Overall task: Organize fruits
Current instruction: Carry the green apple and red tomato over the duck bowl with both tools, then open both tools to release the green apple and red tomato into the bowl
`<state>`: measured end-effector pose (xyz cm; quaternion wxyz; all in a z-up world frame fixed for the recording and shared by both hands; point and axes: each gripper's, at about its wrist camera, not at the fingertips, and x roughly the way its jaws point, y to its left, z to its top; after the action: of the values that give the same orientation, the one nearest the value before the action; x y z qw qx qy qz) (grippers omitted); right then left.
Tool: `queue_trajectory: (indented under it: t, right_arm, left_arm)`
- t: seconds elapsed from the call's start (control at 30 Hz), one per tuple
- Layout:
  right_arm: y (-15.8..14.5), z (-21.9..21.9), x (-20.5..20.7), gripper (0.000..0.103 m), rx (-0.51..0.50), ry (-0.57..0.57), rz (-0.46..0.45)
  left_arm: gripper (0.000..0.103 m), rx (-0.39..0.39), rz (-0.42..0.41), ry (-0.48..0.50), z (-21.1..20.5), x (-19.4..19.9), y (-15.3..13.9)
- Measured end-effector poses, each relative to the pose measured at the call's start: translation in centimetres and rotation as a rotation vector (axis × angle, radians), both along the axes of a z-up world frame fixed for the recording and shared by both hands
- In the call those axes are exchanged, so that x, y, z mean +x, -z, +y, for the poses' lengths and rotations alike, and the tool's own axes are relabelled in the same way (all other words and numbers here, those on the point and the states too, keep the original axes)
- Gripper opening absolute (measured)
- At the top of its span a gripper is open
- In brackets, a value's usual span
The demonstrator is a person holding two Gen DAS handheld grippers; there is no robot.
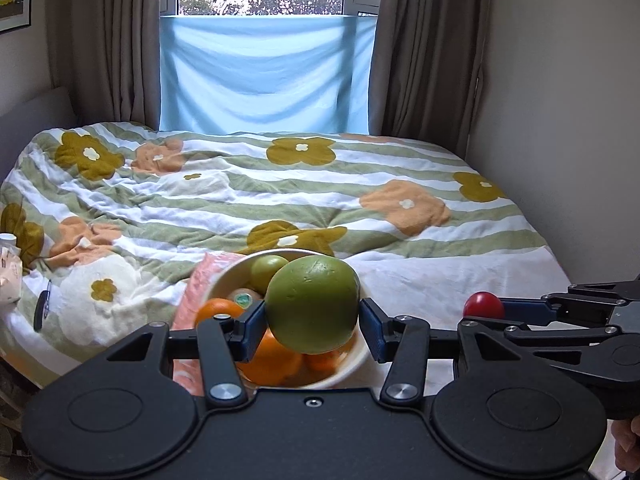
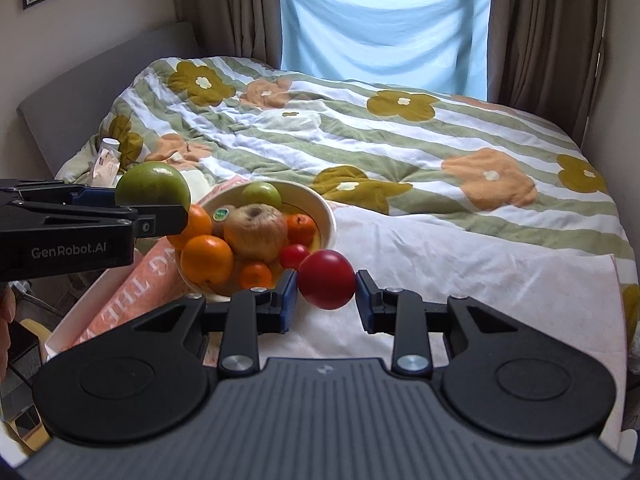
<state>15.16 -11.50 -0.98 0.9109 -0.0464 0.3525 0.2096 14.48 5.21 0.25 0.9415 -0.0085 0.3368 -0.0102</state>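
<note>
Left claw (image 1: 312, 326) grips a big green fruit (image 1: 313, 304) above the white bowl (image 2: 326, 216) of fruit on the bed (image 2: 440, 240); right claw (image 2: 326, 292) holds a red fruit (image 2: 327, 279) near the bowl's right.

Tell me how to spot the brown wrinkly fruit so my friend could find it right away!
Look at the bed with the flowery striped quilt; near its front edge sits a white bowl full of fruit. The brown wrinkly fruit sits in the middle of the pile, the biggest thing in there. Its neighbours are smooth bright oranges and a shiny green apple; only this one is dull tan with a dimpled top.
</note>
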Motion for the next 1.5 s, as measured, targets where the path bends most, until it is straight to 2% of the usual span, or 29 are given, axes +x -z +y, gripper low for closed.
queue_trajectory:
  t: [0.23,0.53,0.93,1.13,1.33,1.37,1.4,1.43,1.5]
  right_arm:
    - [0.5,3.7,2.9,0.046,-0.002,0.029,0.018]
    - [1.7,6.2,6.6,0.046,-0.015,0.066,0.042]
    - [3.8,8.3,11.1,0.046,-0.021,0.11,0.087]
    - [4.6,9.0,12.5,0.046,-0.026,0.119,0.105]
    - [5.1,9.5,13.0,0.046,-0.031,0.12,0.117]
    - [5.2,9.5,13.0,0.046,-0.032,0.119,0.117]
    - [5.1,9.5,13.0,0.046,-0.031,0.119,0.117]
    - [5.1,9.5,13.0,0.046,-0.03,0.119,0.117]
    - [5.1,9.6,13.0,0.046,-0.03,0.119,0.115]
  left_arm:
    - [0.055,0.011,0.034,0.014,3.9,3.9,1.0]
    - [0.055,0.012,0.071,0.043,6.9,8.6,2.7]
    - [0.055,0.019,0.162,0.089,8.7,14.0,6.1]
    - [0.055,0.025,0.208,0.104,9.2,15.5,7.8]
    - [0.055,0.038,0.216,0.107,9.0,16.1,8.4]
    - [0.056,0.043,0.213,0.107,9.0,16.1,8.5]
    - [0.067,0.049,0.198,0.11,8.9,16.0,8.3]
    - [0.086,0.057,0.179,0.109,8.9,15.8,8.1]
    - [0.096,0.065,0.142,0.108,8.8,15.5,7.5]
